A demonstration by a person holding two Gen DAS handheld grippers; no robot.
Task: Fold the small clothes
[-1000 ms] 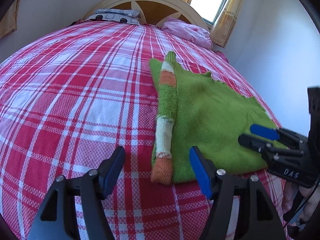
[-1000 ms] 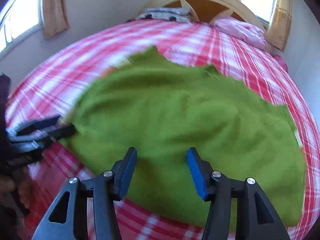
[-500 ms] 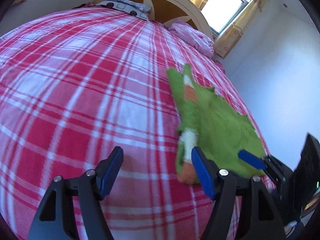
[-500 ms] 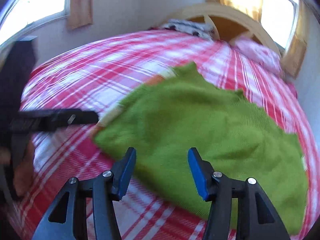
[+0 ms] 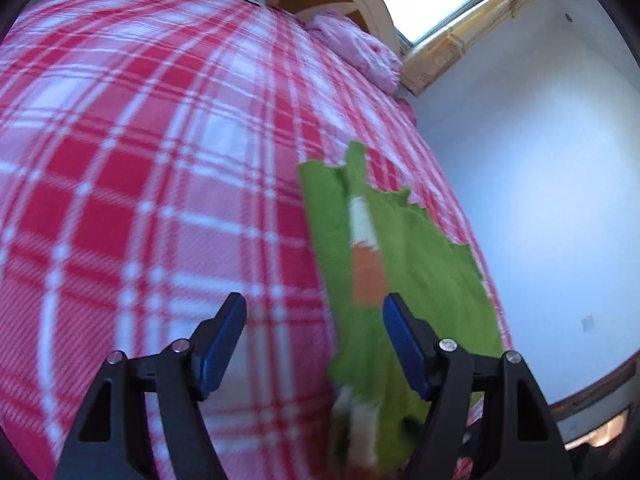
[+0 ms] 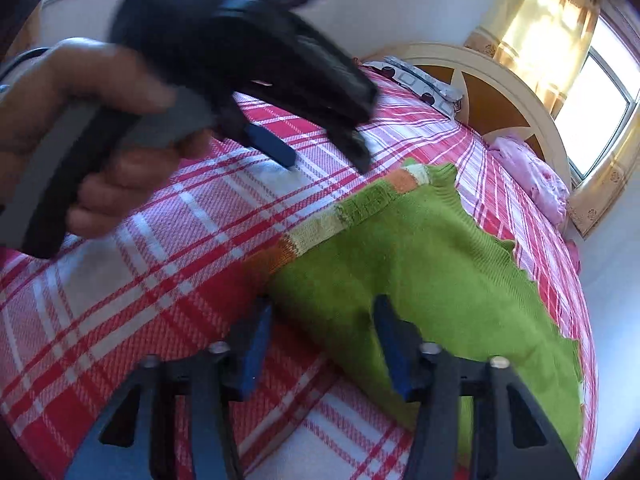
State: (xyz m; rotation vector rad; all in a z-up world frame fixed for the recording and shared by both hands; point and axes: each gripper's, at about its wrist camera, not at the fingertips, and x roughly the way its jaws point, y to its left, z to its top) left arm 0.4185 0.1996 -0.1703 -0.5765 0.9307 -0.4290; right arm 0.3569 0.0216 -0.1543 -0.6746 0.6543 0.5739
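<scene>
**Green sweater half-folded, near corner about to be grabbed**

The green knit sweater (image 6: 420, 272) is laid flat on the red plaid bedspread (image 6: 132, 264), with its striped sleeve (image 6: 320, 228) already folded in along the sweater's left edge. The step in hand looks like picking up the near hem for the next fold.

The right gripper (image 6: 320, 344) is set low over the sweater's near-left corner, and its jaws are closing with that corner between them; no firm pinch can be seen yet. The left gripper (image 5: 314, 344) is held wide with nothing in it, straddling the sweater's left edge, just above the sleeve.

Next, both near corners would need to be pinched and carried toward the collar.

Plenty of bare bedspread is left to the sweater's left; on its right, the bed edge and wall (image 5: 540, 200) are close.
</scene>
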